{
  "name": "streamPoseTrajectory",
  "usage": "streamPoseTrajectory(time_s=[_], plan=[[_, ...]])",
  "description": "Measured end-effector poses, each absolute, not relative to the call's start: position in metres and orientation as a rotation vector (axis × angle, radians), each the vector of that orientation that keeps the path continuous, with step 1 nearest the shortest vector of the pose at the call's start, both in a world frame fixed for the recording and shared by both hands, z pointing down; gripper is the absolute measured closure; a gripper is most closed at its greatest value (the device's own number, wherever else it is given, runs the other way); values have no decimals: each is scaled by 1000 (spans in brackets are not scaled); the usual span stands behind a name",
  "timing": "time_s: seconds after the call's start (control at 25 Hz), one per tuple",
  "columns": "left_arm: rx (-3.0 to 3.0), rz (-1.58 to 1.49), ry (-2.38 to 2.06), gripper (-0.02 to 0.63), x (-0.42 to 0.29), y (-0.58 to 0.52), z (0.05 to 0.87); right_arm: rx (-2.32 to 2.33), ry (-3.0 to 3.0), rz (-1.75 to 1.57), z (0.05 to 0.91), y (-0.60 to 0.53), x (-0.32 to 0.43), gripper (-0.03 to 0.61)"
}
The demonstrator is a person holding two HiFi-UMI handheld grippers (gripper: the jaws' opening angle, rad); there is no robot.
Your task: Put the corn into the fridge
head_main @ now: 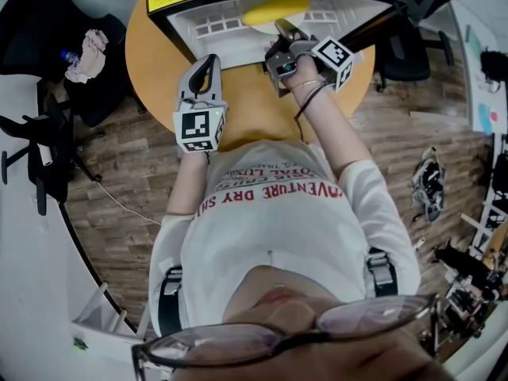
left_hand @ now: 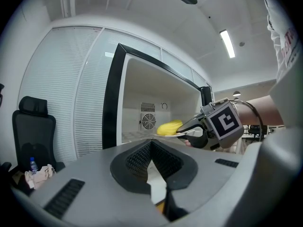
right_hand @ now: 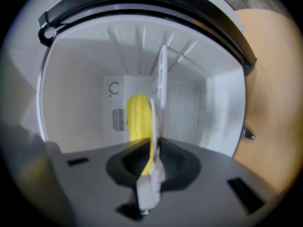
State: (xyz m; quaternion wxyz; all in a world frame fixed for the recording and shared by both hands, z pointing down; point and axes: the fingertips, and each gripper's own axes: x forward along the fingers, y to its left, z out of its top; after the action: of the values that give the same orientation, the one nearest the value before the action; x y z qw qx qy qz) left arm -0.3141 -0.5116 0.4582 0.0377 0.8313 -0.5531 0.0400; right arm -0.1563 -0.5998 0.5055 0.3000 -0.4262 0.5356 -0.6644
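So the corn (right_hand: 138, 122) is already inside the fridge (left_hand: 112, 103). It's lying on the white inside just past the open front, well short of the round vent (left_hand: 148, 121) on the fridge's back wall. The right claw (right_hand: 151, 143) reaches in through the fridge's opening, rolled onto its side, with its jaws a small crack apart. The near end of the corn sits in that gap next to a thin white strip (right_hand: 152, 122), but as far as the blur lets me tell, the pads aren't squeezing anything. The left claw (left_hand: 151, 142) hangs outside the fridge, in front of its left side and pointing at it, pads pressed together with nothing between them. The fridge itself sits on a round wooden tabletop (head_main: 155, 70), open front toward the person. Off to the left of the fridge there's a black office chair (left_hand: 33, 126) with a crumpled cloth (head_main: 86, 54) and a little bottle (left_hand: 32, 165) on the seat.
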Motion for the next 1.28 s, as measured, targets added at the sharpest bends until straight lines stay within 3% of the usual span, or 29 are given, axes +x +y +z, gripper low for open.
streamPoseTrajectory(time_s=[0.08,0.24,0.44,0.52,0.64,0.88,1.28], plan=[[2555,122,-1693,588,-311,-512,457,-1152,1461,-1736,506,-601,-153,510],[2556,125,-1691,588,-314,-510,459,-1178,1484,-1702,507,-595,-158,412],[2541,120,-1701,588,-313,-508,459,-1148,1508,-1655,497,-582,-149,402],[2541,122,-1702,588,-309,-505,458,-1134,1532,-1648,496,-571,-143,414],[2544,121,-1701,588,-301,-501,454,-1167,1622,-1644,502,-556,-135,538],[2539,125,-1720,588,-282,-486,443,-1179,1711,-1608,505,-530,-117,549],[2507,120,-1770,588,-252,-455,428,-1283,2227,-1185,475,-493,-98,549]])
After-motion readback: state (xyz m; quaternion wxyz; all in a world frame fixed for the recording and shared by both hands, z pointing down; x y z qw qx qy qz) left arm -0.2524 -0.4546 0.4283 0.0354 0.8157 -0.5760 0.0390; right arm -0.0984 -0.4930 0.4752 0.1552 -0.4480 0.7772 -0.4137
